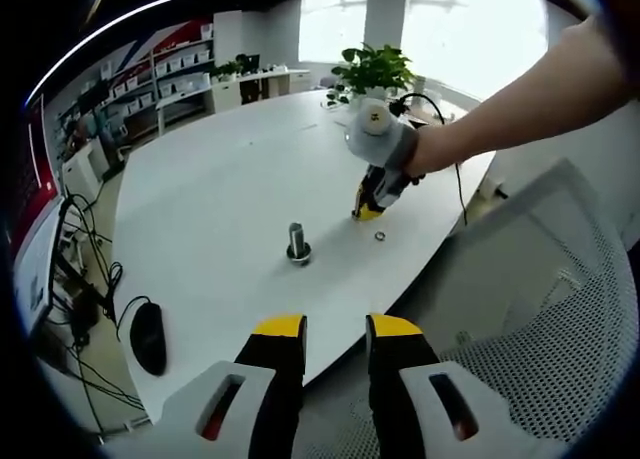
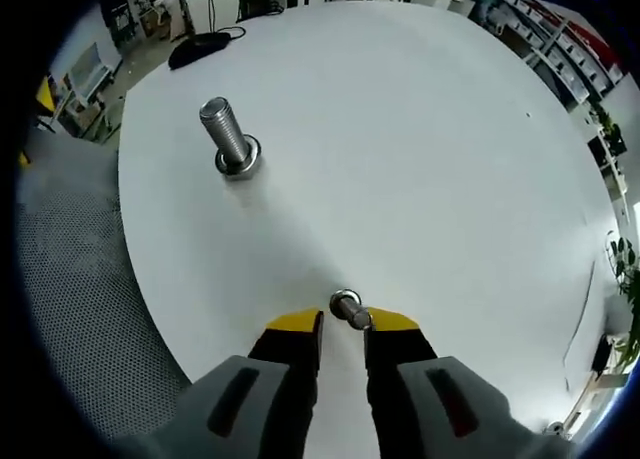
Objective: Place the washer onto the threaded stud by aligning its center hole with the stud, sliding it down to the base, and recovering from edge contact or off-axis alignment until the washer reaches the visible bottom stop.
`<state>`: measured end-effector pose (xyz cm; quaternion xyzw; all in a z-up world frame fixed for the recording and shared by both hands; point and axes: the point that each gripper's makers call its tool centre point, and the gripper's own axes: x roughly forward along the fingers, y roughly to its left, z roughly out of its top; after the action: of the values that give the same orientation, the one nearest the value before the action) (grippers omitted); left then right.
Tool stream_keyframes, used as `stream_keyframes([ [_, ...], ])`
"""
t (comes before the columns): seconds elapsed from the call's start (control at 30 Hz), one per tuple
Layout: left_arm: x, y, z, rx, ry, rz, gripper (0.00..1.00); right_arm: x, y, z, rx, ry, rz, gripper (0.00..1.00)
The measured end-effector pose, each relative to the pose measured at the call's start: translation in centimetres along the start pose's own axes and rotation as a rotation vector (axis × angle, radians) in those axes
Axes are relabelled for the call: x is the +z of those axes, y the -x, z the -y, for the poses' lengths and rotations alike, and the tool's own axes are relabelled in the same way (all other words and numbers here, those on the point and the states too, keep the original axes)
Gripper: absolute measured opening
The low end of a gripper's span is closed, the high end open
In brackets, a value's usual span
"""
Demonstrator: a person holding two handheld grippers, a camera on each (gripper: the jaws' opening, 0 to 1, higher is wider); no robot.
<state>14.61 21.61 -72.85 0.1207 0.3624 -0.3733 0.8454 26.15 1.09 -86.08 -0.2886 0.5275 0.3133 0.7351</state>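
Right tool [image 2: 343,324] hovers low, jaws apart, washer [image 2: 346,306] flat on the bench [image 2: 420,149] just off its tips, stud [image 2: 228,137] well apart. Thin, stiff, likely slippery steel: pinch the rim. Left tool [image 1: 335,327] idles, also apart.

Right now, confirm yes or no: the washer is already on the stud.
No, the washer lies on the table by the right claw, apart from the stud.
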Motion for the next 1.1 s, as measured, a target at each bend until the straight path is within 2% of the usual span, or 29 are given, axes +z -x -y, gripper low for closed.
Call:
stream_keyframes([
  [0.23, 0.0, 0.0, 0.0, 0.001, -0.005, -0.001, 0.22, -2.1, 0.4, -0.9, 0.018, -0.014, -0.036, 0.22],
  [0.27, 0.0, 0.0, 0.0, 0.001, -0.006, -0.002, 0.22, -2.5, 0.4, -1.3, 0.034, -0.035, -0.040, 0.23],
  [0.37, 0.0, 0.0, 0.0, 0.000, -0.005, 0.000, 0.22, -2.1, 0.5, -2.7, 0.109, -0.177, 0.006, 0.24],
  [0.4, 0.0, 0.0, 0.1, -0.002, -0.004, 0.000, 0.22, -2.0, 0.6, -2.9, 0.115, -0.185, 0.010, 0.24],
  [0.53, 0.1, 0.0, 0.2, -0.007, -0.011, 0.003, 0.22, -1.8, 0.8, -3.8, 0.120, -0.144, 0.005, 0.26],
  [0.77, 0.1, 0.0, 0.3, -0.009, -0.014, 0.005, 0.22, -2.4, 0.5, -4.6, 0.117, -0.069, -0.041, 0.26],
  [0.9, 0.1, 0.1, 0.3, -0.006, -0.017, 0.004, 0.22, -2.6, 0.3, -4.3, 0.097, -0.008, -0.053, 0.24],
  [1.1, 0.1, 0.1, 0.2, -0.003, -0.016, 0.004, 0.22, -2.6, 0.3, -4.2, 0.087, 0.010, -0.073, 0.24],
])
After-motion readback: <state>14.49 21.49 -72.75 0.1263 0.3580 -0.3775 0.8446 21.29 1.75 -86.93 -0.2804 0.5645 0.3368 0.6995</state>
